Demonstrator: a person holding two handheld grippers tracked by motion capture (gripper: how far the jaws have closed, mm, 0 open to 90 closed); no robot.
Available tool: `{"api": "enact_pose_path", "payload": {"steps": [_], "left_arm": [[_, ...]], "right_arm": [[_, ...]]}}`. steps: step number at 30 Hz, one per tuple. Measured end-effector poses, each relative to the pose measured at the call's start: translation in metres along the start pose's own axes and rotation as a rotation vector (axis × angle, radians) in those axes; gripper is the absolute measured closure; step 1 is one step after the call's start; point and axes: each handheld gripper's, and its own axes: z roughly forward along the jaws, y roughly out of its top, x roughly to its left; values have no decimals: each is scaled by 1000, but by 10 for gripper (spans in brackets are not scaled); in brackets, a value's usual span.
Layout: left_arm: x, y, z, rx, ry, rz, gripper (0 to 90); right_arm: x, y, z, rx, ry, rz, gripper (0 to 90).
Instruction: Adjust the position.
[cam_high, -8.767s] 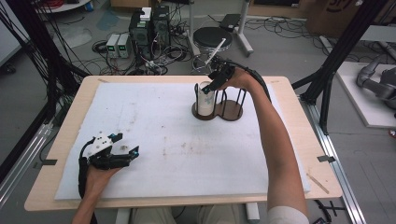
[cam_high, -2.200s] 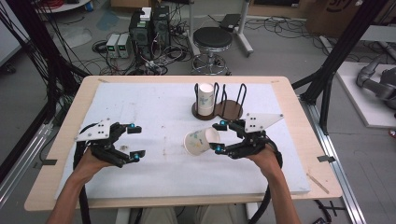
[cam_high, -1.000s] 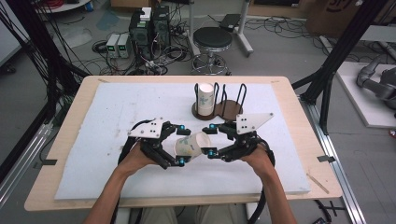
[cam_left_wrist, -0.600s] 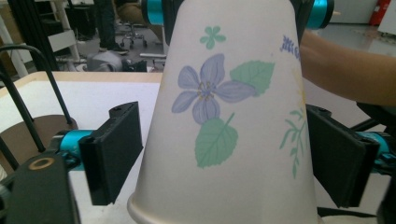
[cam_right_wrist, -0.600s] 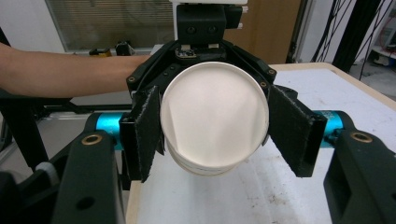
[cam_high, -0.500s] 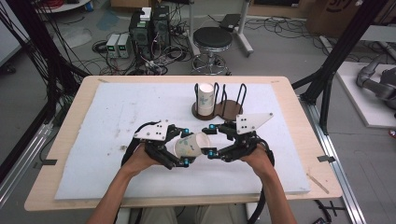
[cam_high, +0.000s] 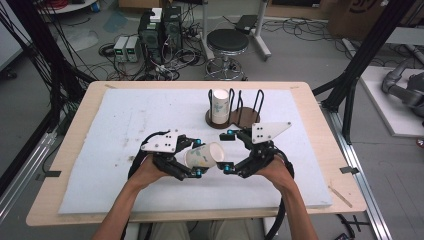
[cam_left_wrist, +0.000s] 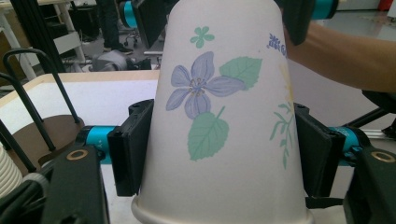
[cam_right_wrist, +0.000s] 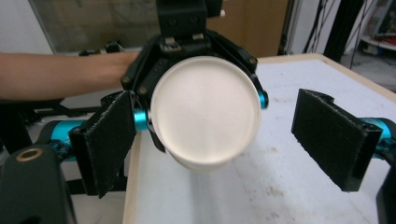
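A white paper cup (cam_high: 204, 155) printed with flowers lies on its side in the air over the middle of the mat. My left gripper (cam_high: 198, 158) has just been closing and is now shut on the cup's wall near the rim. In the left gripper view both pads (cam_left_wrist: 128, 147) press the cup (cam_left_wrist: 219, 116) from either side. My right gripper (cam_high: 228, 151) faces the cup's base and has just been opening. In the right gripper view its pads (cam_right_wrist: 334, 137) stand apart from the round base (cam_right_wrist: 205, 116) without touching it.
A dark wooden cup rack (cam_high: 245, 119) with black wire loops stands at the back middle of the white mat (cam_high: 115, 125) and holds a stack of cups (cam_high: 219, 105). Beyond the table are a stool (cam_high: 227, 42) and electronics boxes on the floor.
The left hand came in from the left to the cup that the right gripper held. The left jaws closed on the cup and the right jaws opened off it.
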Motion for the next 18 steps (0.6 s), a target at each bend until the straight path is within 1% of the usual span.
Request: {"api": "enact_pose_path", "payload": {"steps": [2, 4, 6, 7, 8, 9, 11, 15, 17, 18], "left_arm": [[-1, -1, -1, 7, 2, 1, 304], [-1, -1, -1, 15, 1, -1, 303], [-2, 0, -2, 23, 12, 0, 303], [-2, 1, -4, 32, 14, 3, 303], [-3, 2, -5, 44, 14, -4, 303], [-4, 4, -6, 74, 14, -1, 303], [-4, 9, -8, 160, 15, 18, 303], [-3, 20, -10, 307, -7, 7, 301], [-3, 25, -9, 390, -15, 16, 300], [-2, 27, -9, 424, -21, 15, 300]], "right_arm": [[1, -1, -1, 8, 8, 1, 142], [1, -1, -1, 18, -4, -2, 142], [2, -2, -1, 32, -15, -8, 142], [2, -1, -1, 51, -24, -11, 142], [3, -1, -1, 68, -27, -20, 142], [4, 0, -1, 87, -28, -26, 142], [7, 1, 0, 138, -27, -48, 143], [9, 5, 6, 256, -25, -77, 145], [9, 7, 10, 306, -18, -78, 149], [8, 8, 12, 334, -17, -85, 149]]}}
